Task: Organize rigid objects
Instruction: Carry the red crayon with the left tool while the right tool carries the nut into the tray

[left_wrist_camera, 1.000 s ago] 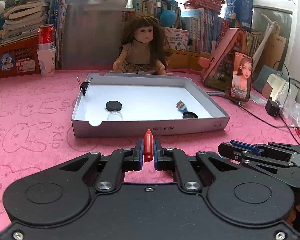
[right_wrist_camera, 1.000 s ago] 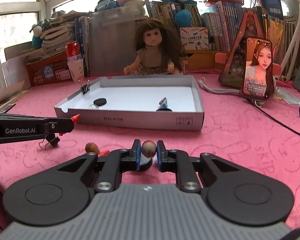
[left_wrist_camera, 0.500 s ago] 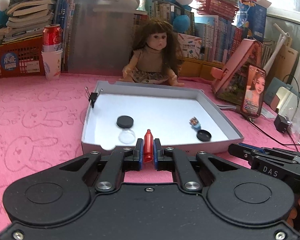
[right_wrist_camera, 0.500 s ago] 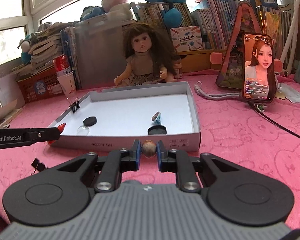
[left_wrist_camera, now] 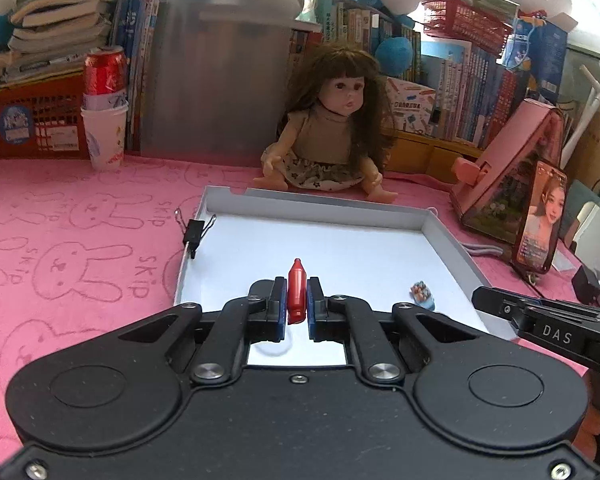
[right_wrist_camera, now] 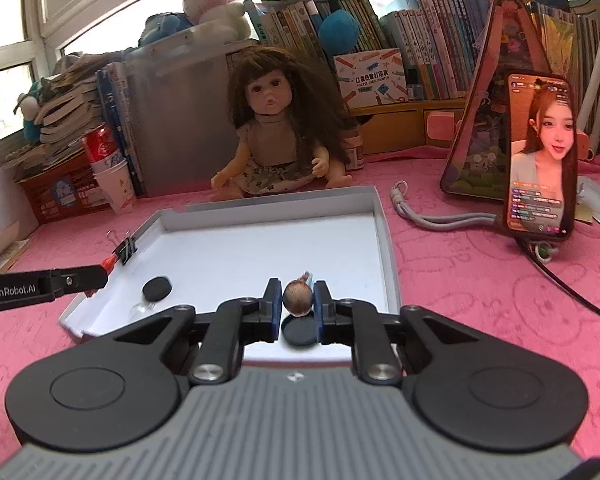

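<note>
Red bottle-shaped piece (left_wrist_camera: 296, 293) and brown nut (right_wrist_camera: 297, 299) both carried over the white tray (left_wrist_camera: 452, 240) — neither released.

Left gripper (left_wrist_camera: 296, 308) is clamped on the red piece; right gripper (right_wrist_camera: 297, 304) is clamped on the nut, directly above a black cap (right_wrist_camera: 299, 332). Already in the tray: a second black cap (right_wrist_camera: 156, 288), a clear dome (right_wrist_camera: 140, 311), a small patterned piece (left_wrist_camera: 422, 293); binder clip (left_wrist_camera: 194, 232) on the rim. Judged well along — two drops remain.

My left gripper (left_wrist_camera: 297, 312) was matte black with blue finger pads (left_wrist_camera: 279, 312) and silver screws. My right gripper (right_wrist_camera: 297, 308) wore a ribbed grey shell behind its black linkages, and "DAS" marked its side.
</note>
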Tool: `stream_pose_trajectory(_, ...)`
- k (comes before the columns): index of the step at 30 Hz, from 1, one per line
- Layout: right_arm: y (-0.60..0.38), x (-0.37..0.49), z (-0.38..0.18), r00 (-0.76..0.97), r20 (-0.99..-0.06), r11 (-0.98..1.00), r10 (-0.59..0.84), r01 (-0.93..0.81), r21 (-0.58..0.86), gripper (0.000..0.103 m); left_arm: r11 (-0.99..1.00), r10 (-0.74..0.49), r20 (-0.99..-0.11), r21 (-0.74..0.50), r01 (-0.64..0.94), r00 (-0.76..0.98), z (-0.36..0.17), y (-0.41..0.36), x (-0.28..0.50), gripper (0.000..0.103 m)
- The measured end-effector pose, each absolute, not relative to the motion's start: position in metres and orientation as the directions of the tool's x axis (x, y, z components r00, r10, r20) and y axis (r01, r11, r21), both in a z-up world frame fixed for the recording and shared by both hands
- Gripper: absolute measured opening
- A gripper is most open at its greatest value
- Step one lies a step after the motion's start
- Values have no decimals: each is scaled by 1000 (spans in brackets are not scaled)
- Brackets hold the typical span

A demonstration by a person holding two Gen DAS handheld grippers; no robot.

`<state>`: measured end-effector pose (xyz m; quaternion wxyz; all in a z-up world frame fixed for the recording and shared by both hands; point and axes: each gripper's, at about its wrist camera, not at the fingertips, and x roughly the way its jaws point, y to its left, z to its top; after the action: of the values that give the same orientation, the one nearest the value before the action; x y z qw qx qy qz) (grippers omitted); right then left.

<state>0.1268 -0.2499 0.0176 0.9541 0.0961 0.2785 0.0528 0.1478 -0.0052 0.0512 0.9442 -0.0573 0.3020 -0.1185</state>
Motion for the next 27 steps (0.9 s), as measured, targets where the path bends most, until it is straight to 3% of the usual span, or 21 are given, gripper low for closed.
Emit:
stream_pose_trajectory(18,-260,230,3,701,-689,959,185,23,281,20,972,-221,-689,-215,97,690,26,-10,243,9)
stream_pose_trajectory(27,-252,242,-6,687,-708,967,165,29,254,20,977,-194,-707,-204,66,681,14,-10,259,9)
